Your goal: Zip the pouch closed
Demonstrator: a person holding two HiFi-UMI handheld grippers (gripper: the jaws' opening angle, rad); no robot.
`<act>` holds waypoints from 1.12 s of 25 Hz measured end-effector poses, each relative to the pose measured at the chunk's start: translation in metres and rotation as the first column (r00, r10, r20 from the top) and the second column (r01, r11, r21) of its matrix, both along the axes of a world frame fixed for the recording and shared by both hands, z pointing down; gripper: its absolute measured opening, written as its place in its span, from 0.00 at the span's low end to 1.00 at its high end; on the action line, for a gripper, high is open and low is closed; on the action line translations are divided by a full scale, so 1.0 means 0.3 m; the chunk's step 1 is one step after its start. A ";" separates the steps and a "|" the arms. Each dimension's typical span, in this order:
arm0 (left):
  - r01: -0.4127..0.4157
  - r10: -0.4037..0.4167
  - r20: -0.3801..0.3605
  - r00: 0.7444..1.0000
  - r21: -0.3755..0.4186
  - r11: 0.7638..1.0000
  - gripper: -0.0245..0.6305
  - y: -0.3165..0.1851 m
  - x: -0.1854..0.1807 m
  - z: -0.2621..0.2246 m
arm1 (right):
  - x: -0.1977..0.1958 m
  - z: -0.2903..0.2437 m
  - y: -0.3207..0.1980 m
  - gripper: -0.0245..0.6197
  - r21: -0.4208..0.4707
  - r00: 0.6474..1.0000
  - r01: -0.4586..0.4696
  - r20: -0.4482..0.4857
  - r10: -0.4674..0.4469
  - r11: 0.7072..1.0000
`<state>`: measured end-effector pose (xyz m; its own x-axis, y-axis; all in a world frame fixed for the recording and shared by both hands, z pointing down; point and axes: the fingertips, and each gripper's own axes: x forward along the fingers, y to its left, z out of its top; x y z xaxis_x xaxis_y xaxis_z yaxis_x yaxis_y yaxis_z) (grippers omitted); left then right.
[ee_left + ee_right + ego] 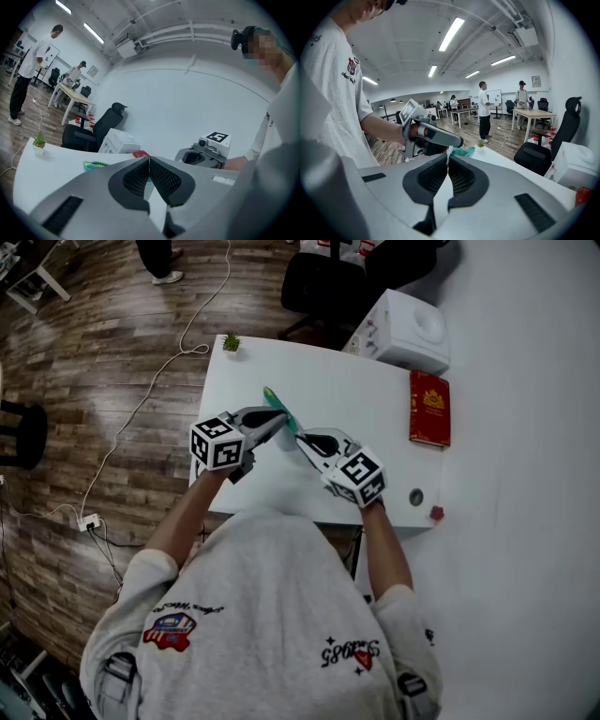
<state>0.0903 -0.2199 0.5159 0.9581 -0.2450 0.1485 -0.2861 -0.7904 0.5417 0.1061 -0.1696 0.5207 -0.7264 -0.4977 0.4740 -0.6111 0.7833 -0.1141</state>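
The pouch (279,409), teal with a yellow-green zip edge, hangs in the air over the middle of the bench (366,427), stretched between your two tools. Your left gripper (149,161) has its jaws pressed together on one end of the pouch. Your right gripper (449,159) has its jaws closed on a small white tab (448,151) at the other end, which I take to be the zip pull. So you appear to be at the pulling step, though no view shows how much of the zip is closed. The next move calls for drawing the tab straight along the teeth with the right while the left holds its end taut and level. The count is one pouch, two grippers, one red book (429,409) by the bench's right edge, one white box (408,329) at its far right corner, and one small plant (231,341) at its far left corner.
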 end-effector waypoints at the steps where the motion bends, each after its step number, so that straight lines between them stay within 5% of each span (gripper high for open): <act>1: 0.005 -0.005 0.006 1.000 -0.001 1.000 0.05 -0.003 -0.003 0.006 | -0.002 0.000 0.001 0.05 0.001 1.000 0.002 0.001 -0.002 1.000; 28: 0.031 -0.036 0.103 0.994 0.047 0.998 0.05 -0.046 -0.045 0.056 | 0.002 0.009 0.014 0.05 -0.020 0.999 0.017 0.028 -0.017 1.000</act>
<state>0.0769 -0.2337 0.5327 0.9293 -0.2855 0.2344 -0.3655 -0.8023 0.4719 0.1067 -0.1653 0.5235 -0.7477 -0.4757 0.4634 -0.5941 0.7909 -0.1467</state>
